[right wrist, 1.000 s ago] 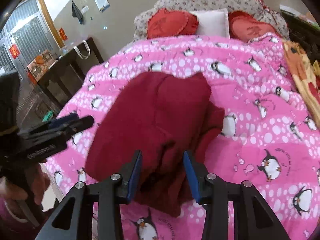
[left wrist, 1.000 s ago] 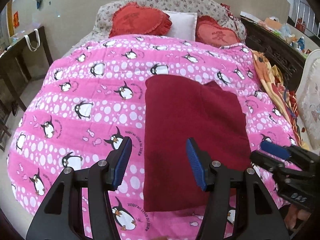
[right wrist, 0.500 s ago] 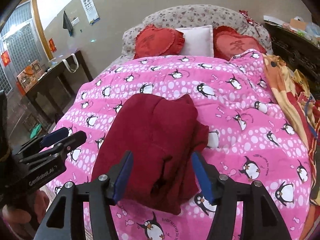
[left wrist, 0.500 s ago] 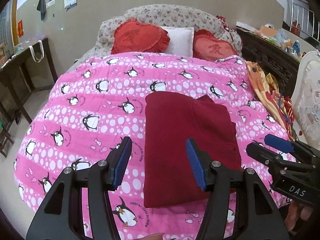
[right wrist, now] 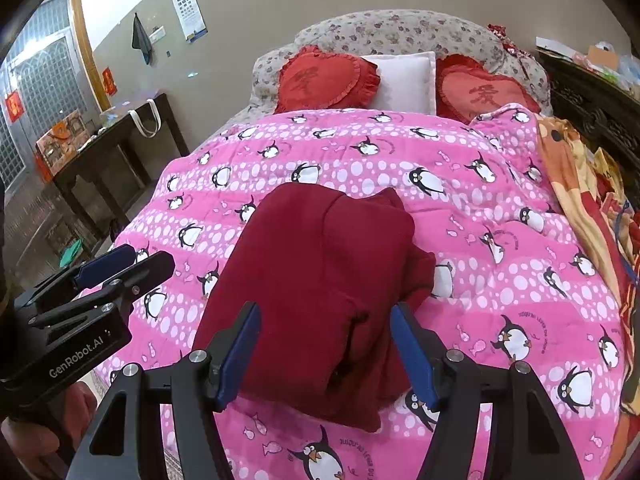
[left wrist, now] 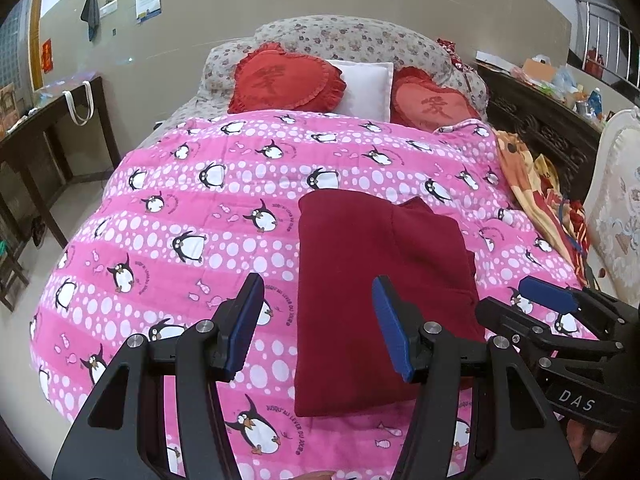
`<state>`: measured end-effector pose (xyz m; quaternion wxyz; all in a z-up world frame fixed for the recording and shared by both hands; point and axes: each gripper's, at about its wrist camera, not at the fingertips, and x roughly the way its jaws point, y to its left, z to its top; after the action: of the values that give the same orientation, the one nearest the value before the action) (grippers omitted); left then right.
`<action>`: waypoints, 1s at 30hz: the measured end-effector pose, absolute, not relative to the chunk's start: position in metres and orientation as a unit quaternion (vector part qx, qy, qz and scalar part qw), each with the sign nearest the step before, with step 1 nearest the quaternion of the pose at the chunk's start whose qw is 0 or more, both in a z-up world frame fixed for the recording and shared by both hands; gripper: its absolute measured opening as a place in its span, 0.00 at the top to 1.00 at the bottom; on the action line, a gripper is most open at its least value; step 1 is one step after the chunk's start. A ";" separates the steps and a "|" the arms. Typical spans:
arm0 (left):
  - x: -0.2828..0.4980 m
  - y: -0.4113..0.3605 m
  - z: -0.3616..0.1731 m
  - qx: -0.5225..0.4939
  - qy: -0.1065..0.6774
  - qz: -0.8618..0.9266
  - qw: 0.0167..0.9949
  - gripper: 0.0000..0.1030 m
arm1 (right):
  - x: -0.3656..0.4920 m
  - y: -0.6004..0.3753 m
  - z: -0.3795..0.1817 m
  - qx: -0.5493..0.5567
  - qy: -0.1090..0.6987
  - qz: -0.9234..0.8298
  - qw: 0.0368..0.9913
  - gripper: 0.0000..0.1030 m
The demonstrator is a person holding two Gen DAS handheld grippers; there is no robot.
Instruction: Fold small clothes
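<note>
Blue pads on your left gripper (left wrist: pixel 318 326) stand apart with nothing between them, hovering above the near left edge of the garment (left wrist: pixel 376 288), and your right gripper (right wrist: pixel 326 354) is likewise released, its jaws spread over the garment's near right corner without touching the cloth. Beyond both grippers the dark red garment lies folded in a rough rectangle on the pink penguin quilt (left wrist: pixel 192 216), its right side bunched in thicker layers. Farther out, past the quilt, two red heart cushions (left wrist: pixel 280 80) and a white pillow (left wrist: pixel 368 88) lean on the floral headboard (left wrist: pixel 344 36).
</note>
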<state>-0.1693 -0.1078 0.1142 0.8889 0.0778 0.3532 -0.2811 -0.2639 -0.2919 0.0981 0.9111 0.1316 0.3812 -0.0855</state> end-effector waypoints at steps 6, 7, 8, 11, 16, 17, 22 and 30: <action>-0.166 -0.110 0.112 0.076 0.359 -0.278 0.888 0.45 | -0.261 -0.292 0.094 0.135 0.389 -0.082 0.908 0.37; -0.166 -0.110 0.111 0.076 0.359 -0.278 0.888 0.45 | -0.260 -0.292 0.094 0.136 0.390 -0.082 0.907 0.37; -0.165 -0.111 0.111 0.076 0.360 -0.278 0.887 0.45 | -0.260 -0.292 0.093 0.136 0.391 -0.081 0.906 0.37; -0.166 -0.112 0.110 0.077 0.361 -0.277 0.887 0.45 | -0.259 -0.291 0.091 0.137 0.394 -0.079 0.905 0.37; -0.165 -0.113 0.110 0.076 0.360 -0.276 0.888 0.45 | -0.258 -0.291 0.089 0.138 0.396 -0.078 0.904 0.37; -0.165 -0.113 0.109 0.076 0.361 -0.276 0.888 0.45 | -0.257 -0.291 0.088 0.139 0.397 -0.078 0.904 0.37; -0.163 -0.114 0.104 0.077 0.364 -0.276 0.886 0.45 | -0.255 -0.292 0.085 0.140 0.401 -0.077 0.902 0.37; -0.163 -0.115 0.104 0.078 0.365 -0.275 0.886 0.45 | -0.253 -0.291 0.081 0.141 0.407 -0.075 0.899 0.37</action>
<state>-0.1633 -0.1149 0.1036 0.8860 0.0776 0.3650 -0.2751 -0.2530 -0.2906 0.0806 0.8992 0.1415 0.4070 -0.0754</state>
